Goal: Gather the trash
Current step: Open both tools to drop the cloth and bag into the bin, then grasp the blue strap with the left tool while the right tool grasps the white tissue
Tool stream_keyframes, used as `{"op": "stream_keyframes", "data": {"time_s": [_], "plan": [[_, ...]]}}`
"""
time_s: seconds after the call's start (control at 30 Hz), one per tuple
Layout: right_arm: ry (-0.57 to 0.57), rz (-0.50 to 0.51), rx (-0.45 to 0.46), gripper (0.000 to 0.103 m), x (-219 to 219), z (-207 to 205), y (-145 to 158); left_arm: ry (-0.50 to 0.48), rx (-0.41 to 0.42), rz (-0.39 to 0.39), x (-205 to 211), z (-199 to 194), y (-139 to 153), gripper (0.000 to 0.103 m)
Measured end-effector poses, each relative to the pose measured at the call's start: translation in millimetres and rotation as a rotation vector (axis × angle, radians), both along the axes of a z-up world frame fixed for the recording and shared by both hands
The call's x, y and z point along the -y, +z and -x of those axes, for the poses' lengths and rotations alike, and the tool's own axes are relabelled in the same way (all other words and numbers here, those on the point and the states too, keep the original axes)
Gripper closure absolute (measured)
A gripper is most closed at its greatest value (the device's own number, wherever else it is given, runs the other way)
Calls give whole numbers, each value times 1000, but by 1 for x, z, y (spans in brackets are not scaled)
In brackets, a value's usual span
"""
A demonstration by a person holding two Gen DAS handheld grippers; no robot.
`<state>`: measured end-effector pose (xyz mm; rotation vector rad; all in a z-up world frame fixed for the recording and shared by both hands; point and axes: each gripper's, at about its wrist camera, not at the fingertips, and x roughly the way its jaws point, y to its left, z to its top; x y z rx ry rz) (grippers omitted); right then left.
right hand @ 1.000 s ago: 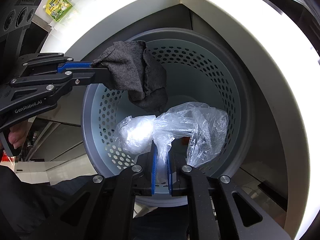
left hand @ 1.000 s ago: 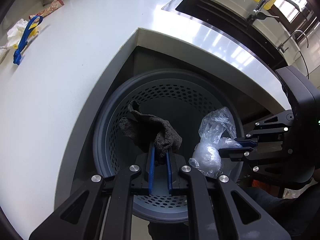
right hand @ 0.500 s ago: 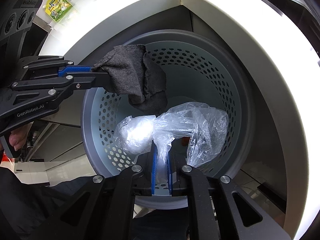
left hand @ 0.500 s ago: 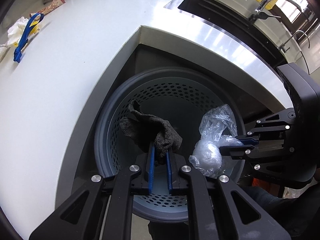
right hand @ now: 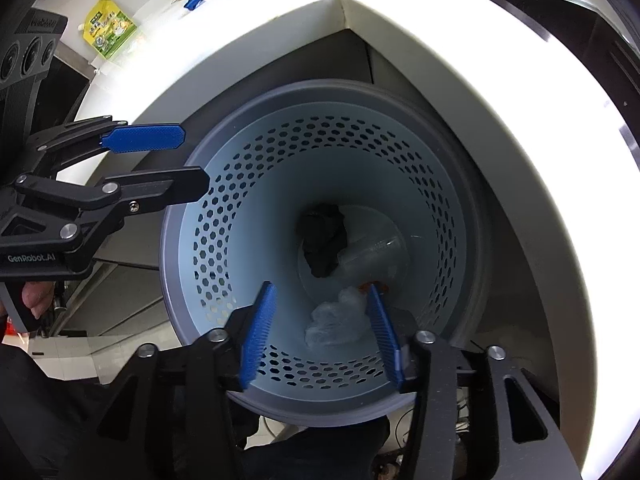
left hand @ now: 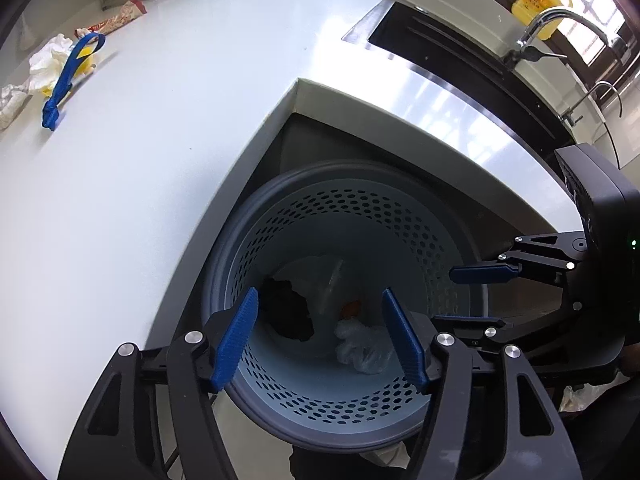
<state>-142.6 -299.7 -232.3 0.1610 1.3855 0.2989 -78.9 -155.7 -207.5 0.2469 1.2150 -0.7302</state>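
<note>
A grey perforated trash basket (left hand: pixel 352 216) (right hand: pixel 224 216) stands below the corner of the white counter. At its bottom lie a dark grey rag (left hand: pixel 289 313) (right hand: pixel 322 240), a crumpled clear plastic bag (left hand: pixel 362 346) (right hand: pixel 334 322) and a small orange scrap (left hand: pixel 352 307). My left gripper (left hand: pixel 320 312) (right hand: pixel 192 164) is open and empty above the basket's rim. My right gripper (right hand: pixel 320 304) (left hand: pixel 460 296) is open and empty over the basket's other side.
On the white counter (left hand: pixel 160 120) at the far left lie crumpled white tissue (left hand: pixel 48 58), a blue strap (left hand: pixel 66 80) and a snack wrapper (left hand: pixel 116 20). A green-yellow packet (right hand: pixel 108 28) lies near the counter's edge. A black sink (left hand: pixel 460 56) with a tap (left hand: pixel 552 24) sits at the back right.
Both grippers opened. The dark rag and the clear plastic bag dropped from them to the bottom of the basket.
</note>
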Motion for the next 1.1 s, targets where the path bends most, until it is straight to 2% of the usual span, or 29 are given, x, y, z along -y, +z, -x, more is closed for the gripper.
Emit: {"op": "stream_keyframes", "data": {"time_s": [0.17, 0.23, 0.37, 0.4, 0.53, 0.7, 0.73, 0.8, 1.03, 1.1], "plan": [[-21, -29, 49, 49, 7, -3, 18, 61, 67, 30, -7, -9, 28, 34], [-35, -49, 86, 43, 11, -6, 31, 101, 110, 36, -11, -17, 42, 29], [-49, -79, 157, 43, 16, -21, 57, 218, 231, 8, -27, -41, 66, 13], [-50, -82, 171, 43, 16, -26, 63, 246, 249, 8, -32, -49, 70, 13], [-45, -90, 218, 43, 17, -46, 80, 340, 308, -28, -55, -100, 73, 13], [-26, -87, 248, 43, 12, -69, 94, 444, 322, -79, -83, -165, 59, 14], [-20, -82, 252, 43, 11, -72, 97, 454, 318, -83, -88, -174, 55, 15], [-15, -78, 260, 43, 10, -81, 100, 454, 299, -91, -95, -192, 47, 27], [7, -66, 288, 43, -6, -113, 114, 426, 253, -113, -97, -222, 27, 47], [20, -59, 295, 43, -11, -122, 117, 413, 243, -104, -97, -225, 24, 68]]}}
